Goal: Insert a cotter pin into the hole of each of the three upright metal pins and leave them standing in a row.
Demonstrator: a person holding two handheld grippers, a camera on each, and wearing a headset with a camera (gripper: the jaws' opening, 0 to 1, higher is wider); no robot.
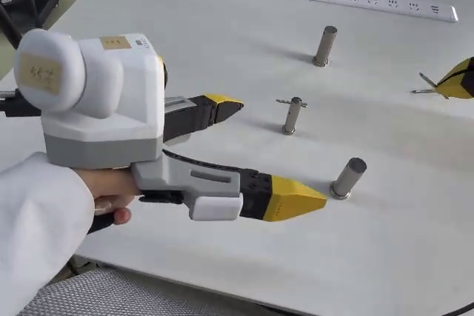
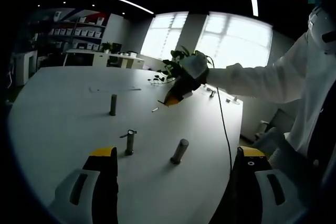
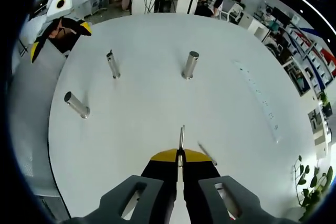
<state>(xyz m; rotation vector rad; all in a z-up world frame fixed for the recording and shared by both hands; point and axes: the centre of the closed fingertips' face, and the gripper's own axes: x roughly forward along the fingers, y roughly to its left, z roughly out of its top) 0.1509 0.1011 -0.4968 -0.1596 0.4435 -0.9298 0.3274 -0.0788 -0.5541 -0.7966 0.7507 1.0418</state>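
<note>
The jaws of your right gripper (image 3: 180,157) pinch a cotter pin (image 3: 181,137), its length aimed ahead at the far metal pin (image 3: 190,65). Your left gripper (image 1: 282,152) stands open and empty.

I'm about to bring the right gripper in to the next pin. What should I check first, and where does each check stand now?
1. Right gripper shut on the held cotter pin, with the pin sticking out forward: ok.
2. Middle pin has a fitted cotter pin through its top: ok, skip it.
3. Far pin and near pin fitted: not ok, both are bare.
4. Which way the holes face on the two bare pins: cannot tell.
5. All three pins standing on their bases in a row: ok.
6. Left gripper open, holding nothing and apart from the pins: ok.
</note>
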